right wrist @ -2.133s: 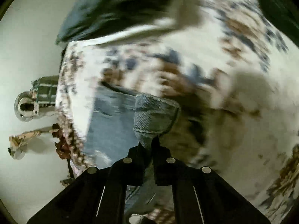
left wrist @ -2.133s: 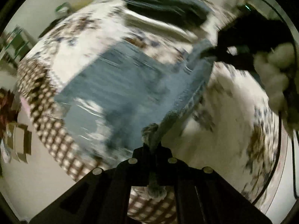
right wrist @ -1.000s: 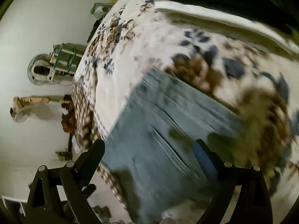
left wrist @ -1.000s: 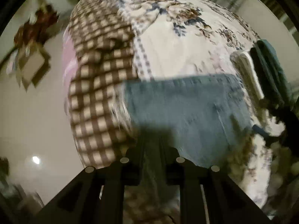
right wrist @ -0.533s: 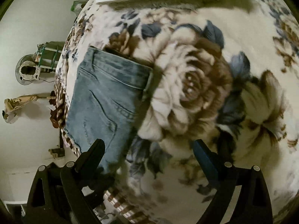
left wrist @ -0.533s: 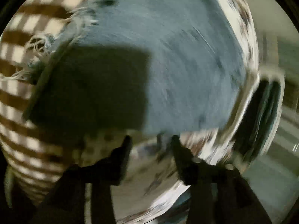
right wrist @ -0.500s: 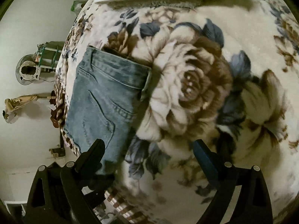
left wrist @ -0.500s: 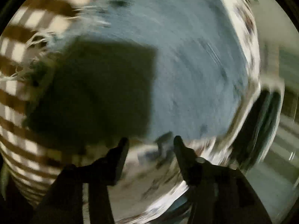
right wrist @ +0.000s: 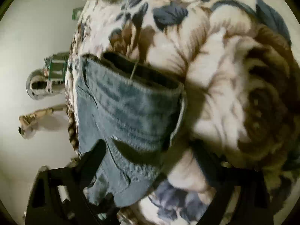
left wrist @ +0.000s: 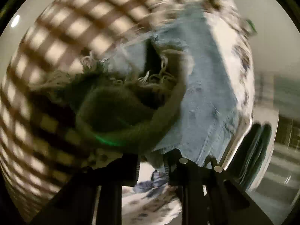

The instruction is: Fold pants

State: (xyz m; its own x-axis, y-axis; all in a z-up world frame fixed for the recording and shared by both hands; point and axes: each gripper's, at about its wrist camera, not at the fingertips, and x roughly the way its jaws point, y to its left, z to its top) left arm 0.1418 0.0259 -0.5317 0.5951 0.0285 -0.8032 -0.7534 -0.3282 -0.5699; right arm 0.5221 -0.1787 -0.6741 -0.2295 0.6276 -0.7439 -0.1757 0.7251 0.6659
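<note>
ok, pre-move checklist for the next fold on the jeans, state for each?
1. Left gripper has denim between its fingers: ok, the frayed edge of the jeans sits in the gap.
2. Left grip closed firmly: cannot tell, view blurred.
3. Right gripper open: ok, fingers wide apart.
4. Right gripper straddles the waistband corner: ok, not yet pinched.
5. Jeans lying flat on the floral quilt: not ok, the waistband gapes open.
6. Folded stack apart from the jeans: ok.
</note>
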